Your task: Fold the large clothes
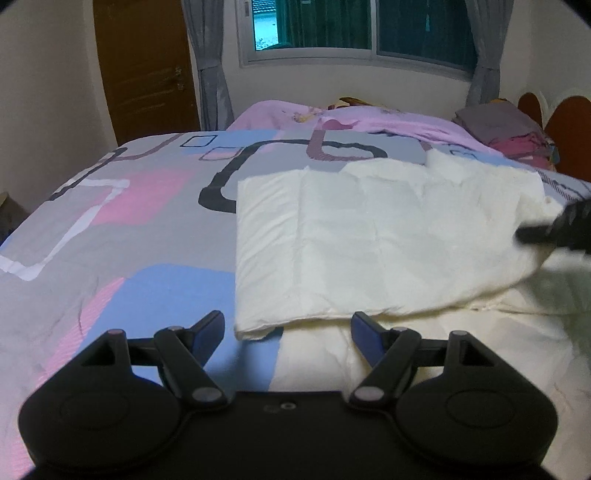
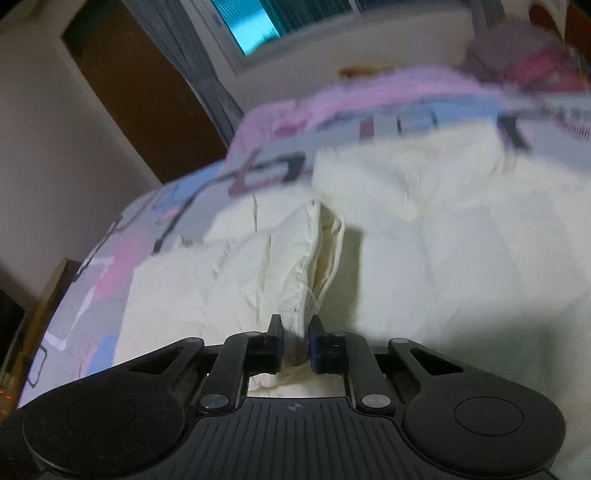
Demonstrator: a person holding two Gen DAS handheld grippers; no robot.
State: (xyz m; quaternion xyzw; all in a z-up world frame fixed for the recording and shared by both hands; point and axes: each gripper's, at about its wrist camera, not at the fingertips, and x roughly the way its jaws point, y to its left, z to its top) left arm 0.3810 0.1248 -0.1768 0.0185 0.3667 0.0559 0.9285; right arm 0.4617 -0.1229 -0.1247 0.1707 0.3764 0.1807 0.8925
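Meanwhile, a white quilt (image 1: pixel 376 240) is seen half-folded on the bed (image 1: pixel 122 229), its edge pinched by the right hand-held gripper (image 2: pixel 295 332); the left hand-held gripper (image 1: pixel 287 332), spread, hangs empty, the nearest corner at 12 o'clock.

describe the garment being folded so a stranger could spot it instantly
Start at the bed under the window, covered by a pink, blue and grey geometric quilt. On its right half lies the white garment, a big, plain cream, crinkled piece folded over itself. It is the only unpatterned fabric there, and the right tongs pinch its edge.
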